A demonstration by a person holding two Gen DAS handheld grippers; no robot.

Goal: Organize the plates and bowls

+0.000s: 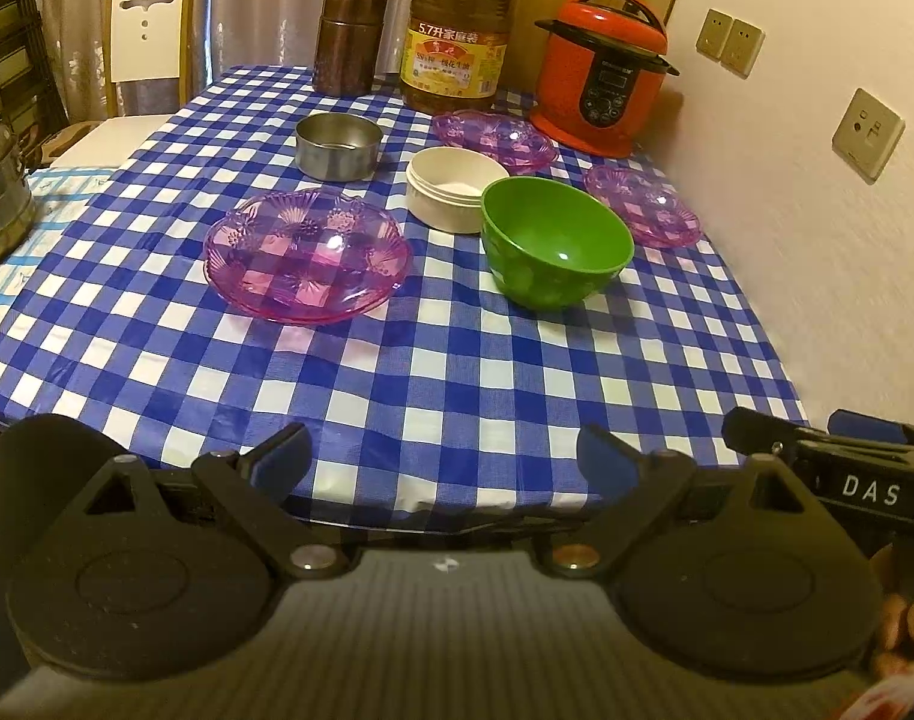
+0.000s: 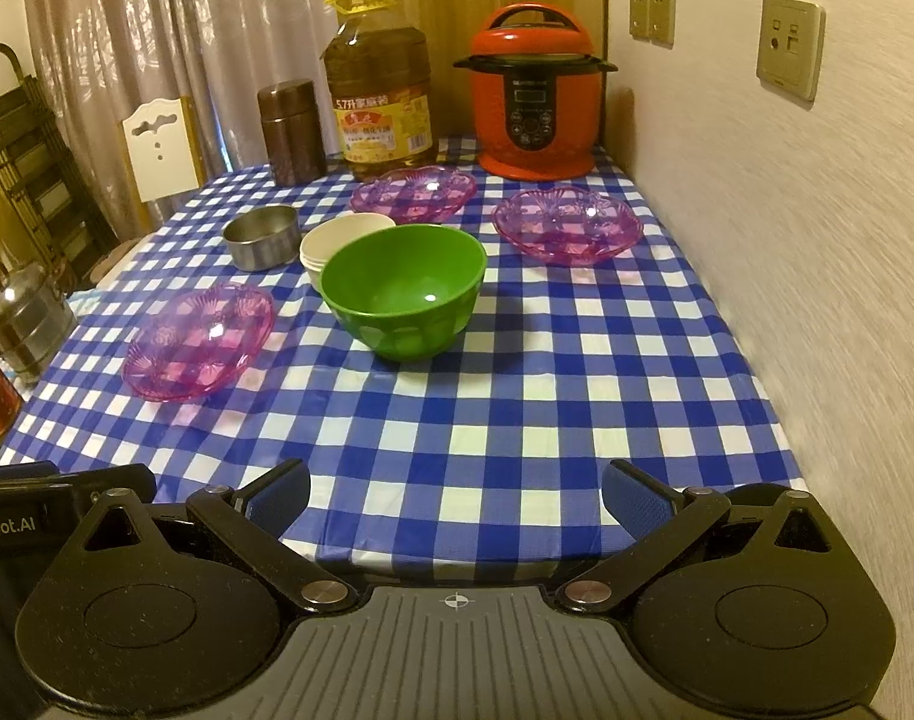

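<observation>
Green bowl [image 2: 402,291] empty, white bowl [image 1: 453,187] and steel tin [image 1: 338,145] empty too — both grippers' jaws apart, holding nothing

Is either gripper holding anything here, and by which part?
Nothing held. The left gripper and right gripper are both open and empty above the near table edge.

Warm, dim indoor light; small glare spots inside green bowl [image 2: 404,291]. Fisheye bending at edges; wall [image 2: 817,276] right of bowl motion-smeared.

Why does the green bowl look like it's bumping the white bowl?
Cannot tell. In both wrist views the green bowl overlaps the white bowl behind it, hiding any gap or contact.
</observation>
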